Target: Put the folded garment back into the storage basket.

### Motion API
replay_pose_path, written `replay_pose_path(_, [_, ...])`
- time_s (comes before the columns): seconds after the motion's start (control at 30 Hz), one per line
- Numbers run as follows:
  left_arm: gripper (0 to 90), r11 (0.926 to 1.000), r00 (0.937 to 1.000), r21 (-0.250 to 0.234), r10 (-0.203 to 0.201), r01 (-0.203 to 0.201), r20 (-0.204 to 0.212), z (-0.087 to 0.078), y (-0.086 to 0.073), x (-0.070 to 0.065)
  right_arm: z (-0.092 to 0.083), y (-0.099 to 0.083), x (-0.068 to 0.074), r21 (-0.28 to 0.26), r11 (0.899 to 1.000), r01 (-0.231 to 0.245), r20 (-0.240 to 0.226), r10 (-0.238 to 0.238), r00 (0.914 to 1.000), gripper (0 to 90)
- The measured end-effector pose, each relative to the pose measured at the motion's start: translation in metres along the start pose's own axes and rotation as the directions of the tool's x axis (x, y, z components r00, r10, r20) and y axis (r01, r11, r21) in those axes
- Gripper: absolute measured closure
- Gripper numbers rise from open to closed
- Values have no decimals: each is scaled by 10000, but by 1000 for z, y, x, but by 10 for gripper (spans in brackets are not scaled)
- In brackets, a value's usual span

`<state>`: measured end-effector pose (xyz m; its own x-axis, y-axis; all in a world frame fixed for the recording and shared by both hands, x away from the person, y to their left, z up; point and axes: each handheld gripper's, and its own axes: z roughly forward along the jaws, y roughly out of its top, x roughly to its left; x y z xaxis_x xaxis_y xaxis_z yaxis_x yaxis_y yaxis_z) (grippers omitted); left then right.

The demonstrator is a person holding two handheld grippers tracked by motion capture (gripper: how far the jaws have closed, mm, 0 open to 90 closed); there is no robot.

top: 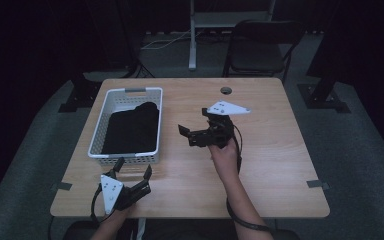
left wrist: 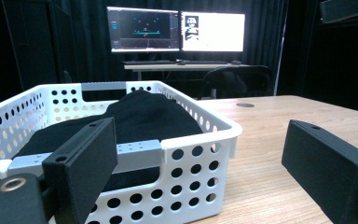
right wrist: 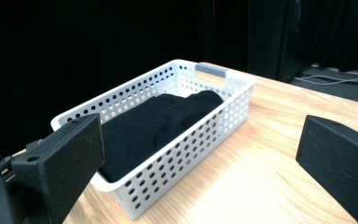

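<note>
Basket: a white perforated plastic basket (top: pixel 98 134) with grey handle inserts at its short ends lies on the left half of the light wooden tabletop (top: pixel 270 150), its long side running from the near edge toward the far edge.
Cloth: a folded black cloth (top: pixel 132 130) lies inside the basket, piled higher toward the far end, its top rising about level with the rim in the left gripper view (left wrist: pixel 140 112).
Left gripper: the left gripper (top: pixel 133 169), held by the person's left hand (top: pixel 117 212), sits near the tabletop's near-left corner, just short of the basket's near end wall; its two black jaws stand wide apart with nothing between them and point at that wall.
Right gripper: the right gripper (top: pixel 192 130), held by the person's right hand (top: pixel 223 155), is over the middle of the tabletop, just beside the basket's right long wall but clear of it; its jaws are spread and hold nothing, aimed at the basket (right wrist: pixel 214 116).
Cable hole: a small round grey grommet (top: pixel 225 90) sits near the far edge, beyond the right gripper.
Background: a black folding chair (top: pixel 257 50) stands behind the far edge of the table.
</note>
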<state>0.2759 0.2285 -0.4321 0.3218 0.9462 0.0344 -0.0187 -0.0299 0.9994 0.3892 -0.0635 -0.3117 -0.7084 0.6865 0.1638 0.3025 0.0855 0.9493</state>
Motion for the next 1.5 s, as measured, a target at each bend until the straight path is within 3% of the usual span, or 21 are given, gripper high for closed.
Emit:
replay_pose_path(0.4, [117, 10000, 10000, 44, 27, -27, -31, 0, 0, 0, -40, -12, -17, -58, 9998, -184, 569, 187, 9982, 10])
replay_pose_path(0.9, [117, 10000, 10000, 37, 15, -14, -79, 1, 0, 0, -84, -36, -33, 70, 9989, -455, 1484, 439, 9879, 10])
replay_pose_path(1.5, [117, 10000, 9999, 18, 14, -14, -110, 1, 0, 0, -114, -62, -47, 57, 9947, -1023, 2219, 985, 9701, 10])
